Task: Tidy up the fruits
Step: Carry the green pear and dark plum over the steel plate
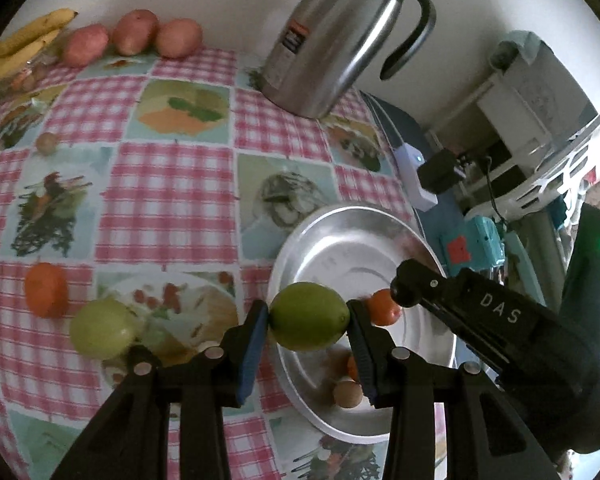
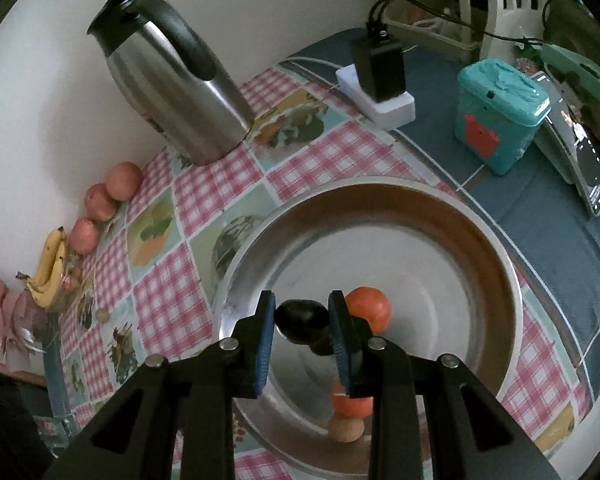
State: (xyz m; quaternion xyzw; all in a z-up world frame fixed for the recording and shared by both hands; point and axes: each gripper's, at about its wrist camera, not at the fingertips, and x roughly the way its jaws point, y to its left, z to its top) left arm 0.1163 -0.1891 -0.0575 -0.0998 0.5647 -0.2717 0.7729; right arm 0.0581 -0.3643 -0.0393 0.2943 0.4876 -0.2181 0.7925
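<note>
While clamped between blue pads, green lime point(image 1: 309, 317) rides in left gripper point(image 1: 309, 318), lifted at near-left rim of steel bowl point(image 1: 332, 240). Just beyond right pad: orange-red fruit point(image 1: 384, 307), partly hidden, inside bowl. Below jaws, in bowl: small tan round fruit point(image 1: 347, 394) touching another orange piece point(image 1: 352, 366). Left of gripper on checked tablecloth point(image 1: 172, 184): pale green fruit point(image 1: 103, 334), and further left an orange point(image 1: 46, 290). Far ahead-left against wall: three red potatoes point(image 1: 134, 32), bananas point(image 1: 24, 40). Ahead: steel thermos jug point(image 1: 340, 40).

Right gripper point(image 2: 302, 322) closed tight on small dark fruit point(image 2: 302, 318), kind not clear, held over bowl interior. Immediately right of right pad: orange-red fruit point(image 2: 369, 308) on bowl floor. Under fingers nearer camera: second orange fruit point(image 2: 350, 404) with tan round one point(image 2: 345, 429) touching it. Ahead-right past bowl: teal box point(image 2: 500, 116), white power strip point(image 2: 376, 92) with black adapter point(image 2: 378, 66).
</note>
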